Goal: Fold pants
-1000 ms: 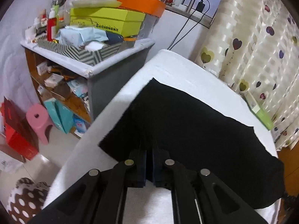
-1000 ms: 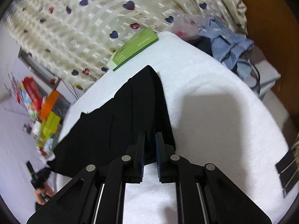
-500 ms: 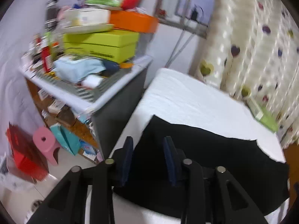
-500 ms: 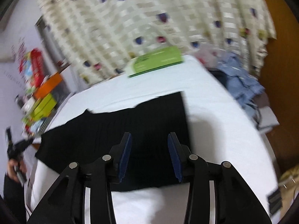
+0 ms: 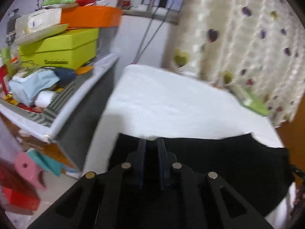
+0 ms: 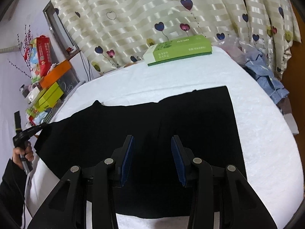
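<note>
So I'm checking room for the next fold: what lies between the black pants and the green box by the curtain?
Only bare white table cover between the black pants and green box, seen in the right wrist view.

Black gripper (image 6: 152,143), blue pads (image 6: 128,159)

Both wrist fisheyes look forward, close over black pants (image 5: 219,158) (image 6: 152,122) on the shared white-covered table (image 5: 171,105) (image 6: 257,114), facing the heart-print curtain

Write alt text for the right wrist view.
The right hand-held gripper, jaws open, hovers over black pants spread flat on a white padded table. A green box sits at the far edge by a heart-print curtain; the left hand-held gripper is at the pants' left end.
</note>
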